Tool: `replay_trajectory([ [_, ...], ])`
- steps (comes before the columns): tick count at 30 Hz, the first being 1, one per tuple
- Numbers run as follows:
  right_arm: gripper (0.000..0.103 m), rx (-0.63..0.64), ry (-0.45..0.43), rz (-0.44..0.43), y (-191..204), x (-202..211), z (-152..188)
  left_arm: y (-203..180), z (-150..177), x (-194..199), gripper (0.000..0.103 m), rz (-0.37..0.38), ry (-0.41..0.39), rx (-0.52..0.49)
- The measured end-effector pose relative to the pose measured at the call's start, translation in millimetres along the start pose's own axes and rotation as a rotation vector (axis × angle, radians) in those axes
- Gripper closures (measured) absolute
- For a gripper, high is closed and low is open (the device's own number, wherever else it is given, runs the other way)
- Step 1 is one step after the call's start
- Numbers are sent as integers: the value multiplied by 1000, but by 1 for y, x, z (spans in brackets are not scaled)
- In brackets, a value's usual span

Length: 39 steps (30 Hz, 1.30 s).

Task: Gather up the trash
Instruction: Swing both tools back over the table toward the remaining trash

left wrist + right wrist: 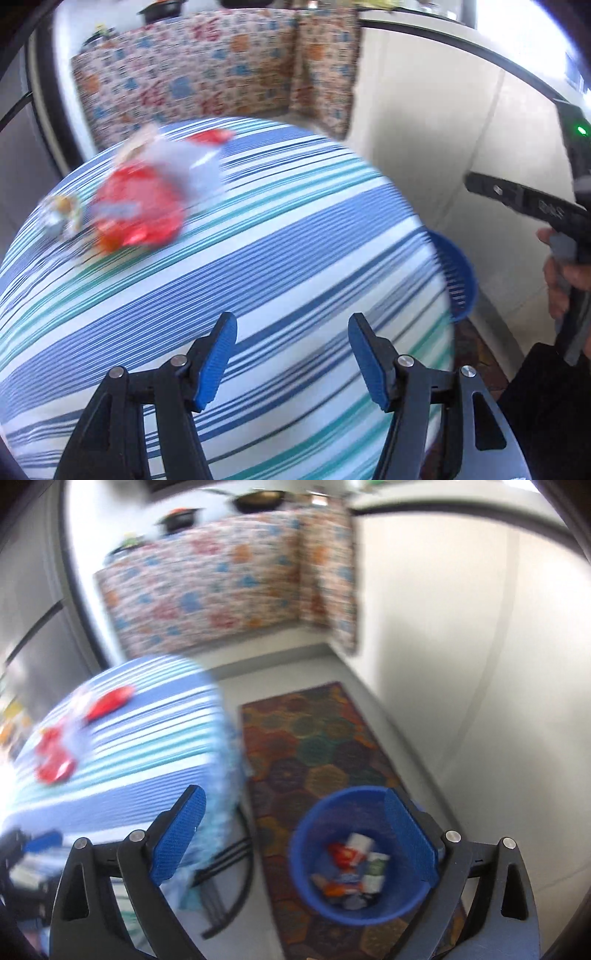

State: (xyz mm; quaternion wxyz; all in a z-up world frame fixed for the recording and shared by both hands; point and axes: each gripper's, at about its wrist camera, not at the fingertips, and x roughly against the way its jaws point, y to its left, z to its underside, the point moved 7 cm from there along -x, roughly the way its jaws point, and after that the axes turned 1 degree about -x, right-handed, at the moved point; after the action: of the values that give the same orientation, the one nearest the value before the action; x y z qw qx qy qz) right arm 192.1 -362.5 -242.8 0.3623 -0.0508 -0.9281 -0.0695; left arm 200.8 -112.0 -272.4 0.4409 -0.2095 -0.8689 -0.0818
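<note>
A table under a blue, white and teal striped cloth (pixel 295 258) carries blurred trash at its far left: a red wrapper (pixel 138 206), a clear plastic bag (pixel 184 162), a small red packet (pixel 212 136) and a crumpled pale scrap (pixel 59 218). My left gripper (pixel 291 319) hovers open over the near part of the cloth, with nothing between its fingers. My right gripper (pixel 294 792) is open and empty above the floor beside the table. Below it, a blue plastic bin (pixel 306 834) holds several wrappers. Red wrappers (pixel 53 757) also show on the table in the right wrist view.
The bin's rim (pixel 458 273) peeks past the table's right edge. A person's hand (pixel 561 273) holds the other tool at far right. A patterned rug (pixel 314 738) lies under the bin. A counter draped in patterned cloth (pixel 207 74) stands behind, and a white wall is on the right.
</note>
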Motion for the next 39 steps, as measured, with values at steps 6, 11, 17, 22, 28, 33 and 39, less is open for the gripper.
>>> replay_trajectory([
  [6, 5, 134, 92, -171, 121, -13, 42, 92, 28, 10, 39, -104, 6, 106],
  [11, 5, 230, 134, -187, 182, -36, 56, 134, 32, 16, 38, -153, -11, 163],
  [17, 5, 263, 176, -135, 218, -75, 57, 163, 26, 5, 16, -185, -10, 188],
  [22, 2, 231, 183, -99, 223, -88, 50, 175, 19, -8, 0, -189, 12, 191],
  [28, 0, 229, 185, -85, 225, -93, 45, 199, 4, -17, 0, -204, 9, 215],
  [33, 0, 229, 185, -84, 225, -94, 45, 226, -19, -32, 0, -215, 8, 240],
  [39, 0, 229, 184, -84, 225, -94, 46, 248, -45, -48, 0, -221, 8, 249],
])
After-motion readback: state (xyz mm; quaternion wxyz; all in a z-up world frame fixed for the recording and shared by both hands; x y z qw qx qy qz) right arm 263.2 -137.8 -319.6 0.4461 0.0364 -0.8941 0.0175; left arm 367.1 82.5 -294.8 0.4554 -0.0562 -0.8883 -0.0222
